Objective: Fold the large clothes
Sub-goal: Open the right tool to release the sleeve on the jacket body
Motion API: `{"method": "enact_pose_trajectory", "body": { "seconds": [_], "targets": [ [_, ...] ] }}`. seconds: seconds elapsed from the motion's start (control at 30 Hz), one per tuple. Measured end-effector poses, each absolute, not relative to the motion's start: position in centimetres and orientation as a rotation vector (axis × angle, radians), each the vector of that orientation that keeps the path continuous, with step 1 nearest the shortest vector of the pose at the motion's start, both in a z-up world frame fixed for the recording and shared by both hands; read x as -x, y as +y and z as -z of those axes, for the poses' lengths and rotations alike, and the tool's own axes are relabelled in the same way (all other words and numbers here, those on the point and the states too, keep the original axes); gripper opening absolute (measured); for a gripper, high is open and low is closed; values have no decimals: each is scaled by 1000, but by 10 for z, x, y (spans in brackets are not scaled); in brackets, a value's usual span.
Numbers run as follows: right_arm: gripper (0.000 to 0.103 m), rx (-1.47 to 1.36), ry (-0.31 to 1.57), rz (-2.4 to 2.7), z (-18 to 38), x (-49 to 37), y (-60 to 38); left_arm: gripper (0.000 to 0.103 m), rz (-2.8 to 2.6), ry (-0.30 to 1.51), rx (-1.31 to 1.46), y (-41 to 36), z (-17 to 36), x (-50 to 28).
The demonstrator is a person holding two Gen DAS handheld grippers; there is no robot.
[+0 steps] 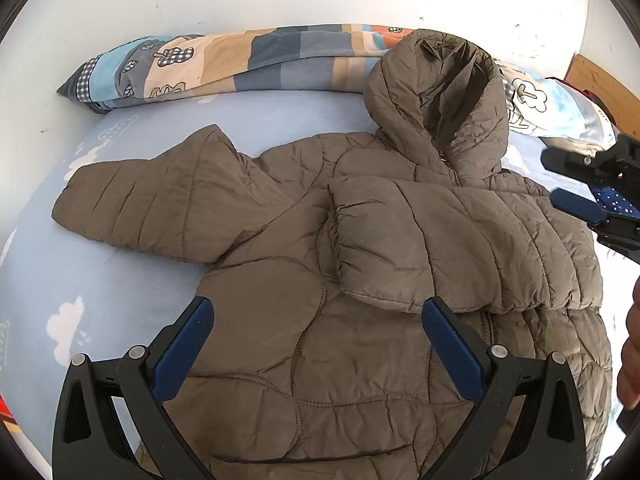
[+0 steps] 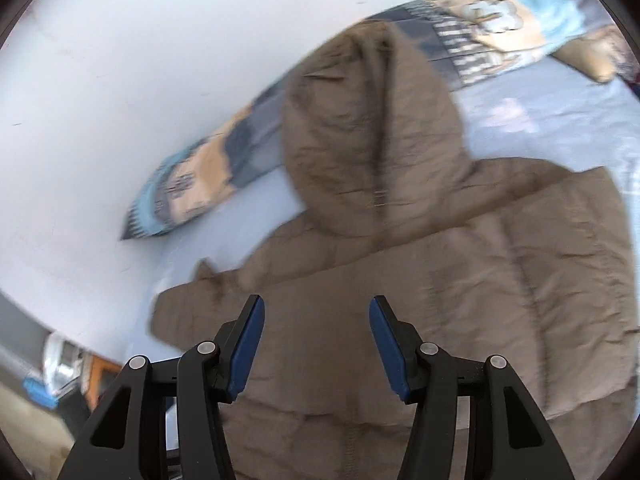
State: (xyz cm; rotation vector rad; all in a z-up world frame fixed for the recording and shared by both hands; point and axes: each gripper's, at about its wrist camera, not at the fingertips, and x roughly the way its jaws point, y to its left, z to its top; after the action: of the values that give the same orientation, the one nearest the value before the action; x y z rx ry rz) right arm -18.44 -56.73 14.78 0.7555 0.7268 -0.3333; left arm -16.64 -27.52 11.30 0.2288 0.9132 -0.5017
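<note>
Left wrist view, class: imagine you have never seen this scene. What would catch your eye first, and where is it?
First, the brown puffer jacket spread across the light blue bed sheet, one sleeve folded over its chest, the other sleeve stretched out left. Next, the patchwork pillow along the white wall behind the hood. The left gripper hovers open over the hem.

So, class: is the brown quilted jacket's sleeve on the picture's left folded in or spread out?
Spread out. The sleeve lies flat on the pale blue sheet, away from the body.
</note>
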Motion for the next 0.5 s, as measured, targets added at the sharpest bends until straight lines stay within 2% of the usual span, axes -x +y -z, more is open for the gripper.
{"method": "enact_pose_trajectory", "body": {
  "seconds": [0.23,0.5],
  "targets": [
    [59,-680,892,654,-114,201,-597,103,500,936,-210,-274,-110,163],
    [59,-677,995,651,-73,197,-605,103,506,934,-226,-275,-109,164]
  ]
}}
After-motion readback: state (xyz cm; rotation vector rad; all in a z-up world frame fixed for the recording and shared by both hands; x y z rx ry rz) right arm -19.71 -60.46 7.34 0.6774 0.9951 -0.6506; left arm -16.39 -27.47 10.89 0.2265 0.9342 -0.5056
